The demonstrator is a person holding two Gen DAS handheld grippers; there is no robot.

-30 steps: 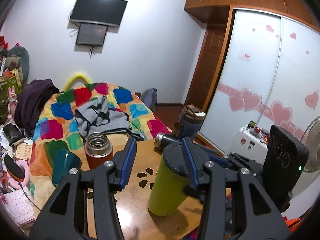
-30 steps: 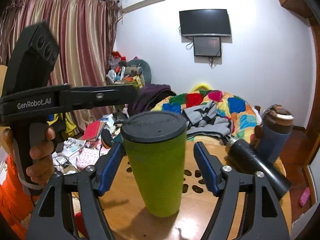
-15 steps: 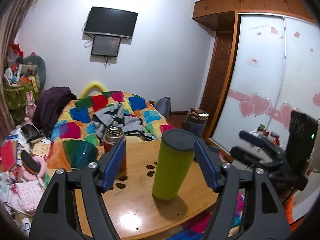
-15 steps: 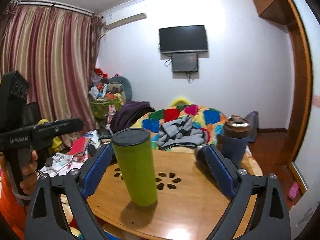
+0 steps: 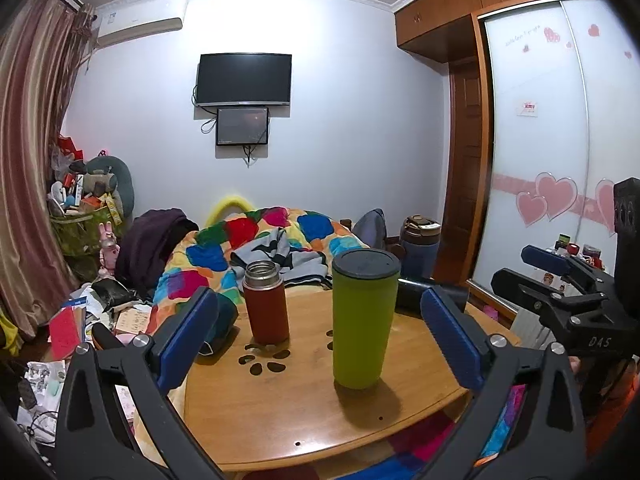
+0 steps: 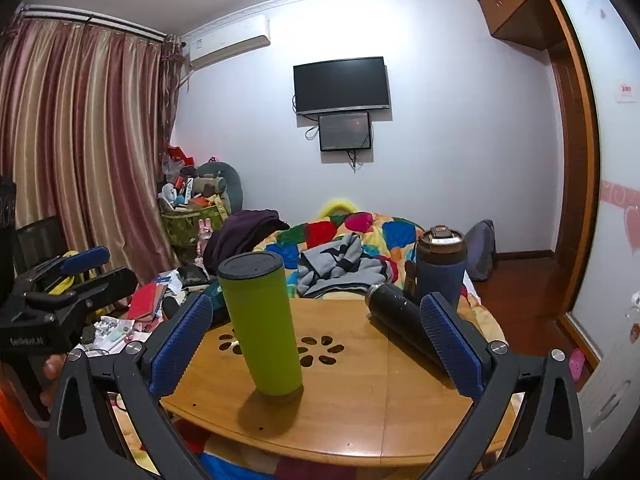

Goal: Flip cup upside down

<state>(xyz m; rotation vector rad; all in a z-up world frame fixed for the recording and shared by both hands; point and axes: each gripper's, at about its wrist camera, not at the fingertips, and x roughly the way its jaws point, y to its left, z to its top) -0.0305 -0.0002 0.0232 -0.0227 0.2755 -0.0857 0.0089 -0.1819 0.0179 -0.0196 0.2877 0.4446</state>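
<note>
A tall lime-green cup [image 5: 362,320] with a dark end on top stands on the round wooden table [image 5: 288,408]; it also shows in the right wrist view [image 6: 262,324]. My left gripper [image 5: 320,336] is open and empty, back from the table's near edge, short of the cup. My right gripper [image 6: 316,344] is open and empty, also back from the table, with the cup left of its middle. Each gripper shows at the edge of the other's view.
A red flask [image 5: 266,302] with a steel neck stands left of the cup. A black bottle [image 6: 404,320] lies on the table's right side beside a navy tumbler [image 6: 440,268]. A teal object [image 5: 222,314] is at the table's left edge. A bed with a colourful quilt [image 5: 276,240] lies behind.
Both grippers have drawn back from the green cup and away from the table; the cup stands free where it was.
</note>
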